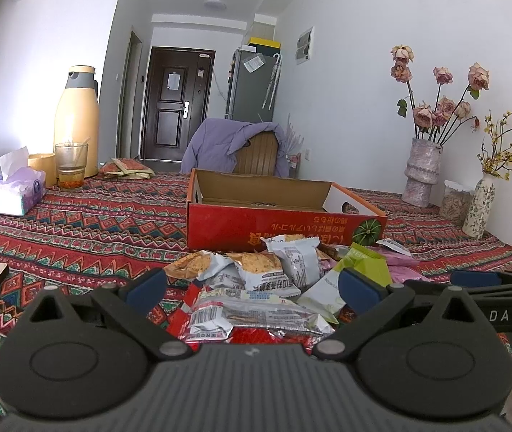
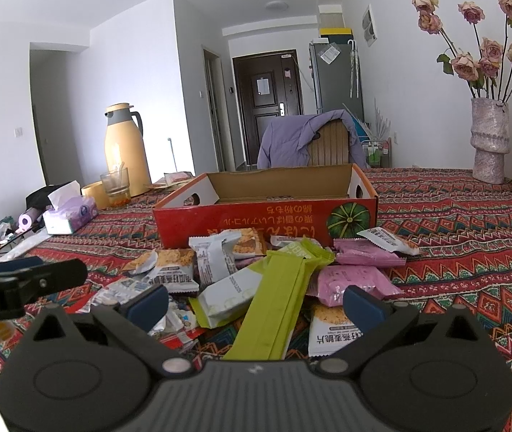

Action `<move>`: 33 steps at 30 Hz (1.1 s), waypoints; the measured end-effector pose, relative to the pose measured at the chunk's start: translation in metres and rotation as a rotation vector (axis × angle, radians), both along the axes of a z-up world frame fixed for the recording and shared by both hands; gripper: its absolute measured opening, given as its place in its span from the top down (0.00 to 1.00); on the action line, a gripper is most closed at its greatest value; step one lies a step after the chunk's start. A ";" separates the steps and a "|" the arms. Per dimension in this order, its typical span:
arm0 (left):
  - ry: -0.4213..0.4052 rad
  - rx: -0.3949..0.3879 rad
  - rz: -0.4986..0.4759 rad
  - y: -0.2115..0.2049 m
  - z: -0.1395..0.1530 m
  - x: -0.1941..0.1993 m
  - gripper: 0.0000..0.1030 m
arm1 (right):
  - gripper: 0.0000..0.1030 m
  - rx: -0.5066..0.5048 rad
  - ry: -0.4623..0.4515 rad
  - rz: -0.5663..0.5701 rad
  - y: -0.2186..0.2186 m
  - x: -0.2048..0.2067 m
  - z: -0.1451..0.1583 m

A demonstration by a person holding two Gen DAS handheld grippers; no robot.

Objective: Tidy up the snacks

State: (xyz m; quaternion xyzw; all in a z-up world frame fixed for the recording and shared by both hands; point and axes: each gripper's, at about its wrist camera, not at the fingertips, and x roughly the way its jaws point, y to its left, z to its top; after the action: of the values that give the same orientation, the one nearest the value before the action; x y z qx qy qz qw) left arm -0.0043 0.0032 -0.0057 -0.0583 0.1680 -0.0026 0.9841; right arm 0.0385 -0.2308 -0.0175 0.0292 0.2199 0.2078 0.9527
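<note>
We hold both grippers low and level over the snacks (image 2: 256,280), heaped on the tablecloth (image 1: 86,223) just in front of the open red box (image 2: 266,216). Left gripper (image 1: 252,288) and right gripper (image 2: 256,302) point toward the box, side by side, tongs spread apart, gripping nothing.

Glossy crinkled foil snack packets (image 2: 219,262) lie on woven patterned cloth (image 2: 472,252) before a matt cardboard box (image 2: 266,216)
</note>
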 end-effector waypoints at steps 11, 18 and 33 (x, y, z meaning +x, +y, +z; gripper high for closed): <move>0.014 -0.016 -0.010 0.002 -0.003 0.009 0.00 | 0.00 -0.040 0.013 -0.014 -0.003 0.002 -0.003; 0.035 -0.018 0.006 0.005 -0.007 0.019 0.00 | 0.19 -0.069 0.046 -0.005 0.006 0.020 -0.010; 0.109 -0.001 0.016 0.010 -0.020 0.037 0.00 | 0.50 -0.127 0.157 -0.057 0.030 0.064 -0.035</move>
State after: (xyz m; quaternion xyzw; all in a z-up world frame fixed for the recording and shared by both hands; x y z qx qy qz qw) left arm 0.0326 0.0130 -0.0257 -0.0603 0.2208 0.0081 0.9734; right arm 0.1026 -0.2006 -0.0523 -0.0090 0.3057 0.1634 0.9379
